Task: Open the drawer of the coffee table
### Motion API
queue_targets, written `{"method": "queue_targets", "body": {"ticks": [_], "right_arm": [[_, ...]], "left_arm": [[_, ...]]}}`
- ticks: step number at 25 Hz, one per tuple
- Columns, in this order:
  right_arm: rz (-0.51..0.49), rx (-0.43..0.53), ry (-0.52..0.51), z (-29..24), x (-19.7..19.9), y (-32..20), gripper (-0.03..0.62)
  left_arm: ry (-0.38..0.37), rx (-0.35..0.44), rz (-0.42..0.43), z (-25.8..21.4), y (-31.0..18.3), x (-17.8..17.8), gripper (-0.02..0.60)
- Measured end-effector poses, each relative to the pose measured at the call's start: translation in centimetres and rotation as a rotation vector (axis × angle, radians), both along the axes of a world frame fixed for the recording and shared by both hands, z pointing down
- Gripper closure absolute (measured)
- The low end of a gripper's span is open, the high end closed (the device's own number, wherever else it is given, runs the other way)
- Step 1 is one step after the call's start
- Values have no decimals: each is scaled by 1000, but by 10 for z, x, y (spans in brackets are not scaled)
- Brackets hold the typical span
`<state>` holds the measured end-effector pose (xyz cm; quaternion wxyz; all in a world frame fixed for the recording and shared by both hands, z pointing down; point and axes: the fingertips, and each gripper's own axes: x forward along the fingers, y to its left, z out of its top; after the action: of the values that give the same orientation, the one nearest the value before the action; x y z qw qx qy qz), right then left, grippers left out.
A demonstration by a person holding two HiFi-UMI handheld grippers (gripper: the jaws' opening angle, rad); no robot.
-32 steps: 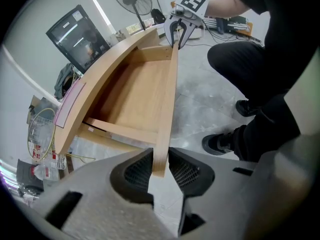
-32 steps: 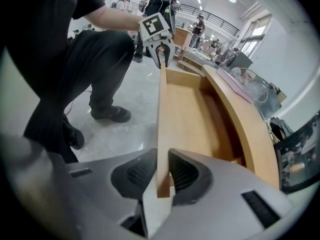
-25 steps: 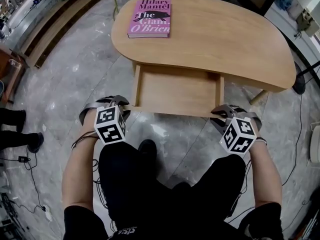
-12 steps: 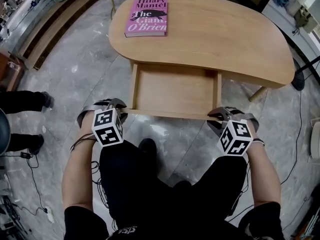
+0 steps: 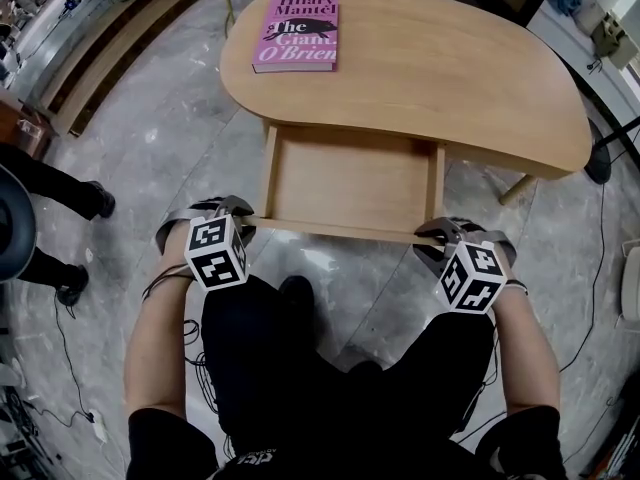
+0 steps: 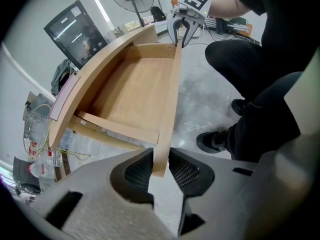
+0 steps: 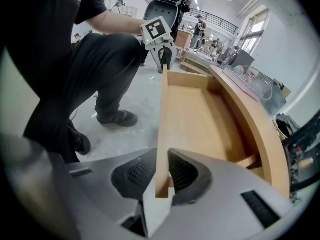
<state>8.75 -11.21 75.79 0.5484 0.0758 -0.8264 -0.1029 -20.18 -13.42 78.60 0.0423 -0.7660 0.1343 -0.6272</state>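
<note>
Beneath the kidney-shaped coffee table (image 5: pixel 450 78), the drawer (image 5: pixel 350 183) stands pulled out, about as far as a second ago. Only the bystander's shoes (image 5: pixel 88 200) at the left edge have shifted. The left gripper (image 5: pixel 244 219) is clamped on the front panel's left end and the right gripper (image 5: pixel 432 240) on its right end, so the panel spans between them. It's a shallow rectangular tray of pale, smooth wood, gripped by ribbed dark pads (image 6: pixel 137 169) above a grey marbled floor (image 5: pixel 150 158). A pink book (image 5: pixel 297 33) lies on top.
</note>
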Motion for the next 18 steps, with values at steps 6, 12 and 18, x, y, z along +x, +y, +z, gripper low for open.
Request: {"method": "queue_targets", "body": {"ticks": [6, 12, 18], "right_arm": [[-7, -9, -1, -1, 0, 0, 517], [-6, -2, -12, 0, 3, -1, 517], [3, 8, -6, 0, 4, -1, 519]], "left_arm": [[-21, 1, 9, -1, 0, 0, 479], [-54, -21, 28, 2, 5, 3, 486], [-26, -21, 20, 2, 5, 3, 482]]}}
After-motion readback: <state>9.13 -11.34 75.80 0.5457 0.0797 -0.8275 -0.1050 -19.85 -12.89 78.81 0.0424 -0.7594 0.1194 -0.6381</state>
